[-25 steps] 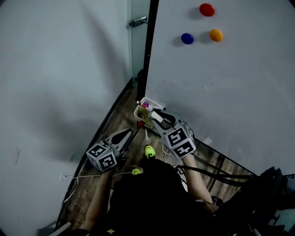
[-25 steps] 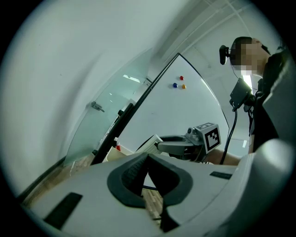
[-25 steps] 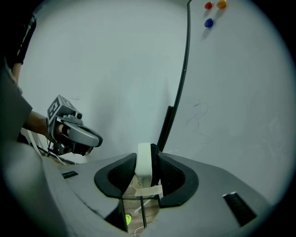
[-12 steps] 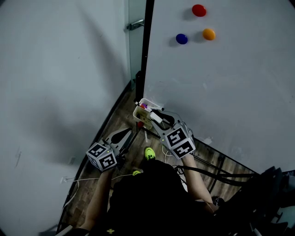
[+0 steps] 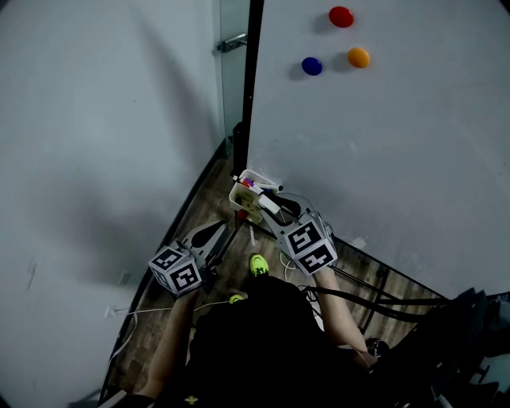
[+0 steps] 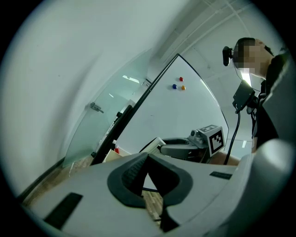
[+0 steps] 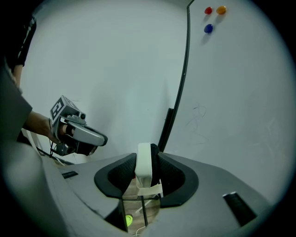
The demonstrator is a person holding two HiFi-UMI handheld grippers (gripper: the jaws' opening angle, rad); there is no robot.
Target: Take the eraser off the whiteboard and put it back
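The eraser [image 7: 144,167], a white block with a black felt face, stands on edge between the pads of my right gripper [image 7: 147,172], which is shut on it. In the head view the right gripper [image 5: 271,204] holds the eraser [image 5: 270,205] low in front of the whiteboard [image 5: 382,151], just over a small white tray [image 5: 238,188]. My left gripper [image 5: 213,233] hangs to the left and lower, apart from the board. Its jaws [image 6: 148,157] meet at the tips with nothing between them.
Red [image 5: 341,16], blue [image 5: 311,66] and orange [image 5: 358,56] magnets sit high on the whiteboard. The tray holds markers. A black board frame [image 5: 253,80] and a glass panel [image 5: 231,72] stand left of it. Cables and yellow-green shoes [image 5: 258,264] lie on the wooden floor.
Only the head view has shifted slightly. Both grippers and the eraser stay where they were.
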